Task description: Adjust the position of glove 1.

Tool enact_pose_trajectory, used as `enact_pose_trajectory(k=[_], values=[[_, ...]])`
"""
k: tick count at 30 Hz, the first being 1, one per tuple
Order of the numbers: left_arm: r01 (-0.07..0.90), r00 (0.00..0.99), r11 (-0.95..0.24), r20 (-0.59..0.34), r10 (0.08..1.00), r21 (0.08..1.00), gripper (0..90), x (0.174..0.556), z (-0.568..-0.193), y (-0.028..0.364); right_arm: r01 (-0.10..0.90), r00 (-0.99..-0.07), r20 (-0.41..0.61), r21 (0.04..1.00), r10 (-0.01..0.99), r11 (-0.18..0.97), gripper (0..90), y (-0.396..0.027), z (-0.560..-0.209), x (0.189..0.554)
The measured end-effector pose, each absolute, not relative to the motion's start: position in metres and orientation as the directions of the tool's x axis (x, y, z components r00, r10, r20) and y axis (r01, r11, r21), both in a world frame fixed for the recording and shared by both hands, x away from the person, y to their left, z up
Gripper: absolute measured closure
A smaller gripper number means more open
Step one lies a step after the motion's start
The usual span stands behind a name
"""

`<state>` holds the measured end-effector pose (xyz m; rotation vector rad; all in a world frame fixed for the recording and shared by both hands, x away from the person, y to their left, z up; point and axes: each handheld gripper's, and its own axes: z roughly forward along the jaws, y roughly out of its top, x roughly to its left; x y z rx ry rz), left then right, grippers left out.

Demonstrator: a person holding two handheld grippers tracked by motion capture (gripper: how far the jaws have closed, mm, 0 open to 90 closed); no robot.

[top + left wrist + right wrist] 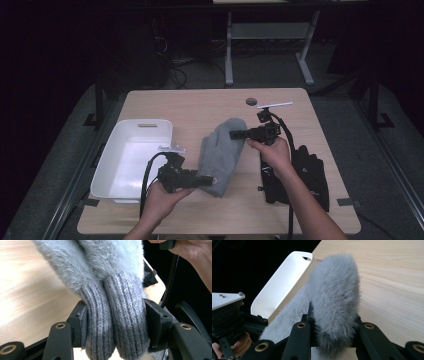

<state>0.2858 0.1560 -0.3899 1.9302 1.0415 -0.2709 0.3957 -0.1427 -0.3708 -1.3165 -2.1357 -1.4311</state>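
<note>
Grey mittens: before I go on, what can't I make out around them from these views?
- High view: the grey mittens read as one shape; whether the pair is aligned is unclear.
- Left gripper view: the cuff ends are cut off by the bottom edge.
- Right gripper view: the mittens hide part of the white bin.

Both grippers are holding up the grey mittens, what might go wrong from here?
The right gripper pinches only one fuzzy fingertip end of the grey mittens, so the pair might slip free. The left gripper clamps both ribbed cuffs together; one could slide out. The sagging middle may catch the rim of the white bin.
</note>
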Motion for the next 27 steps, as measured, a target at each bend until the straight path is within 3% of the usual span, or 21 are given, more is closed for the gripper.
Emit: enact_pose_trajectory(k=[27], values=[[0.738,0.626,-0.212,-0.533,0.569,0.640,43.0,0.287,-0.360,0.187,0.762,-0.600,0.612,0.632,0.515,0.137,72.6,-0.109,-0.331,0.407]])
